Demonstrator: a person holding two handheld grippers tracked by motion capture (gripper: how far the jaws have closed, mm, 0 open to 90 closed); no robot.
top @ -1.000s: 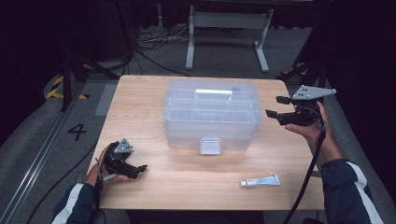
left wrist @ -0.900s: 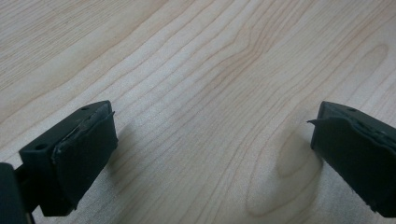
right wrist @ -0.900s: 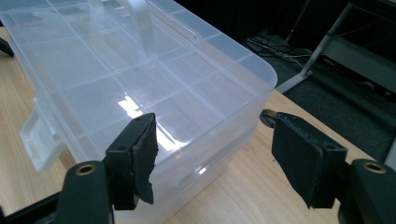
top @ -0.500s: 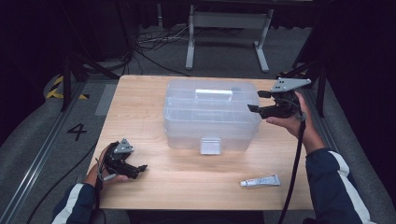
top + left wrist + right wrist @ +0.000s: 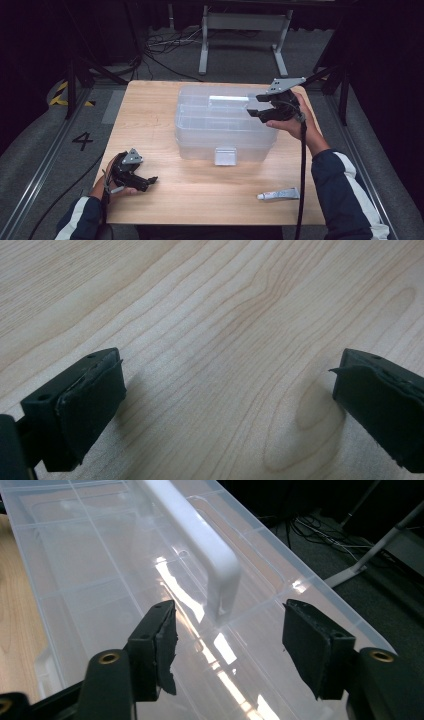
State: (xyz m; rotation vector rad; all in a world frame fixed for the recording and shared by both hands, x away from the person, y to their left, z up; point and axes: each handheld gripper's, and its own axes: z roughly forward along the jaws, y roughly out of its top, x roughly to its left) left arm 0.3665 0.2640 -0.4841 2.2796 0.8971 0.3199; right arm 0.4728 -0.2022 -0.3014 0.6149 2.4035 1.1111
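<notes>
Hovering over the clear storage box (image 5: 220, 125) mid-table, the right gripper (image 5: 225, 647) has been closing, jaws apart with nothing between, aimed at the white handle (image 5: 200, 540); the left gripper (image 5: 225, 410), spread wide, rests near the wooden table's (image 5: 150, 100) front-left corner

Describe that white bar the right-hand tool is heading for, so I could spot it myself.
Start at the wooden table, then the big clear plastic box on it. The white handle lies along its lid, the only solid white part up there.
</notes>
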